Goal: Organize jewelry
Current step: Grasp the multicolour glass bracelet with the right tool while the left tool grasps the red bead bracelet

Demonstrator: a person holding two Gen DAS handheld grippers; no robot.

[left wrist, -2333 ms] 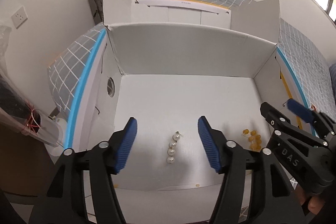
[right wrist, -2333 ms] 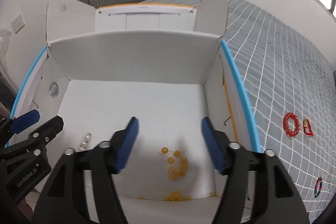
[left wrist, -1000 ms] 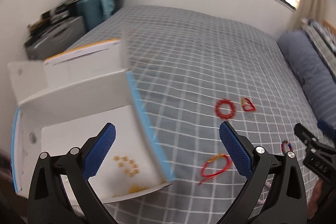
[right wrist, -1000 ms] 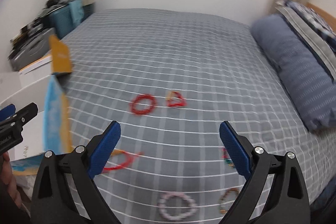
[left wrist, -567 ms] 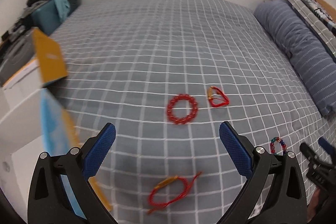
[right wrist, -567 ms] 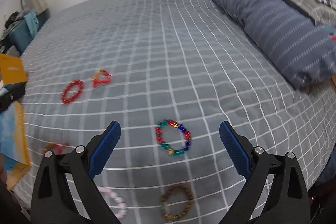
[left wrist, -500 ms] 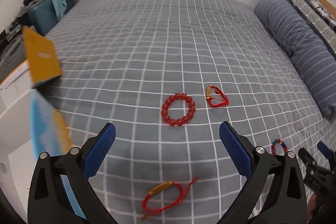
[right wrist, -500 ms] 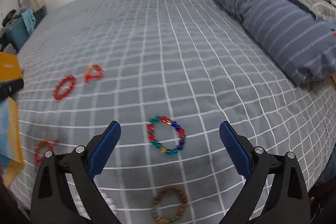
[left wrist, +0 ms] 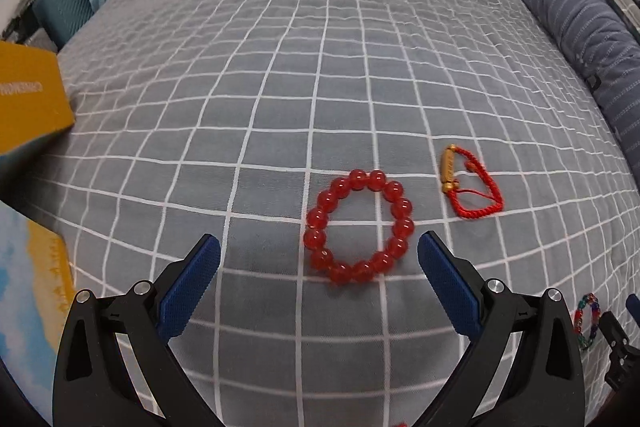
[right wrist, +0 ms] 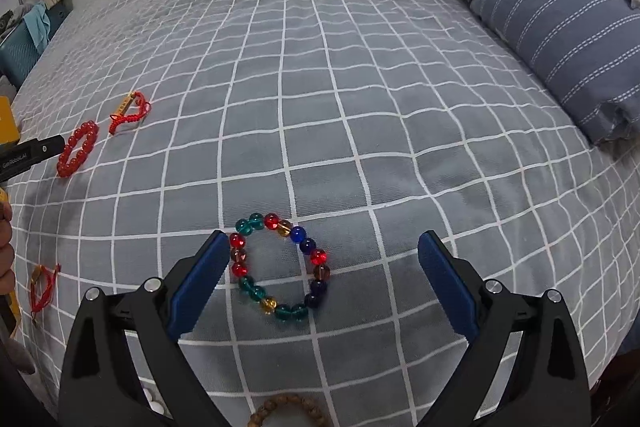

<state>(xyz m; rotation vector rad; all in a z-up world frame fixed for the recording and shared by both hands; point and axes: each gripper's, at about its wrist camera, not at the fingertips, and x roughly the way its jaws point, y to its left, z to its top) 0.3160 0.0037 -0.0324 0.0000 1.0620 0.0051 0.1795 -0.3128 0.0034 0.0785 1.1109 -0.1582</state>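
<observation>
A red bead bracelet (left wrist: 359,227) lies on the grey checked bed cover, just ahead of my open, empty left gripper (left wrist: 319,267); it also shows in the right wrist view (right wrist: 77,148). A red cord bracelet with a gold tube (left wrist: 468,187) lies right of it. A multicolour bead bracelet (right wrist: 279,267) lies between the fingers of my open, empty right gripper (right wrist: 324,271), nearer the left one; it also shows at the left wrist view's right edge (left wrist: 587,320).
The jewelry box's yellow flap (left wrist: 28,99) and blue side (left wrist: 24,287) stand at the left. A brown wooden bead bracelet (right wrist: 288,411) and another red cord bracelet (right wrist: 42,285) lie near me. A striped blue pillow (right wrist: 552,7) lies at the right.
Both grippers have swung right, away from the white box with the pearl and amber beads, and moved down close to the bracelets on the bed. Both stay open.
</observation>
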